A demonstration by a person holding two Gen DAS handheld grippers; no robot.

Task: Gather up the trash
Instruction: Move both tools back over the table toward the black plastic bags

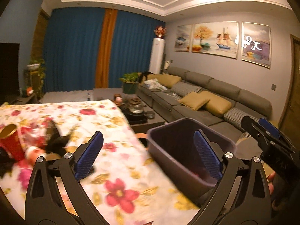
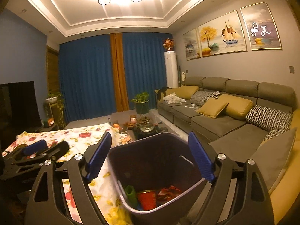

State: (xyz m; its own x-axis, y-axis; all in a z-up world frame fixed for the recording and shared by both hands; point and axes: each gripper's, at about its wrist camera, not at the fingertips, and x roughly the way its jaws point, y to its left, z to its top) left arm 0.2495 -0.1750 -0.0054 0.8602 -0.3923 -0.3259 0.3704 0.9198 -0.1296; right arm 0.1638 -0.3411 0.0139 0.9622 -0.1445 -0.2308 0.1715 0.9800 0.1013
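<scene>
Trash bin beside the floral table, both grippers spread wide and empty.

Bin's near rim is cut off at 6 o'clock under the right gripper; inside show three blurred pieces. Left gripper straddles table edge and bin. At 9 o'clock, a red cup amid smeared litter; sofa beyond at 2 o'clock.
</scene>
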